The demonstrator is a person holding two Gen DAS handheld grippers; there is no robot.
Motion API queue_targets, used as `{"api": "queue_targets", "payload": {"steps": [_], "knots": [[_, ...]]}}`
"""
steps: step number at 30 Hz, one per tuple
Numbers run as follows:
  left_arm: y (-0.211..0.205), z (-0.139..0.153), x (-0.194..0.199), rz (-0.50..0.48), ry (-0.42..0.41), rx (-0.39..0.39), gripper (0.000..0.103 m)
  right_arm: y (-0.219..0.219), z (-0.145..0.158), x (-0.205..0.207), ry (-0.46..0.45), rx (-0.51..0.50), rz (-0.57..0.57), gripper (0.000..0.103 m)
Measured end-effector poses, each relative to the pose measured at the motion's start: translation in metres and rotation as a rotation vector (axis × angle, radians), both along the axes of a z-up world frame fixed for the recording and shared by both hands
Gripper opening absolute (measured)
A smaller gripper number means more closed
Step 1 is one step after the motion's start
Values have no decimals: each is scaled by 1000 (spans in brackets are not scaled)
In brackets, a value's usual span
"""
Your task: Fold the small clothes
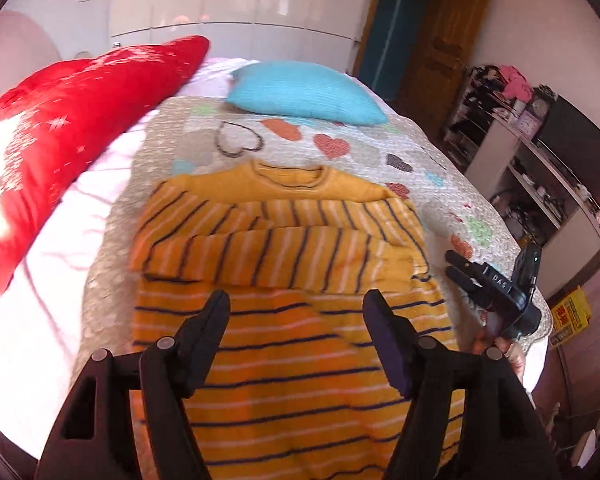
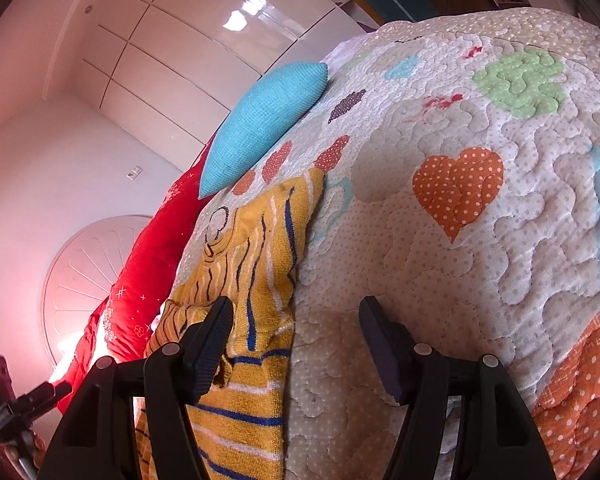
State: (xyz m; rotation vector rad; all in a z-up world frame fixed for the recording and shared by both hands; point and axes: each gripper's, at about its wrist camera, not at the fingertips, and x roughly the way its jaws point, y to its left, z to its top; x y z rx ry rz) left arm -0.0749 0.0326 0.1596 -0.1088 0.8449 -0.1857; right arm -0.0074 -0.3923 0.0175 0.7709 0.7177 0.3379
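Both the left gripper (image 1: 296, 308) and the right gripper (image 2: 296, 316) have their jaws spread wide with nothing pinched, above the yellow striped sweater (image 1: 284, 240) lying flat on the heart quilt (image 2: 480, 260), with a blue pillow (image 1: 304, 94) and red pillow (image 1: 60, 120) farther off.

L wrist cam: above striped sweater (image 1: 292, 280), looks down bed toward blue pillow (image 1: 304, 94). R wrist cam: low, close at quilt (image 2: 480, 280) right edge, tilted. Both share sweater, pillow, quilt.
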Motion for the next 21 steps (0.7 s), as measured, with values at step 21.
{"api": "queue_targets", "payload": {"steps": [21], "knots": [[129, -65, -141, 329, -49, -78, 82, 126, 67, 66, 60, -459, 352, 68]]}}
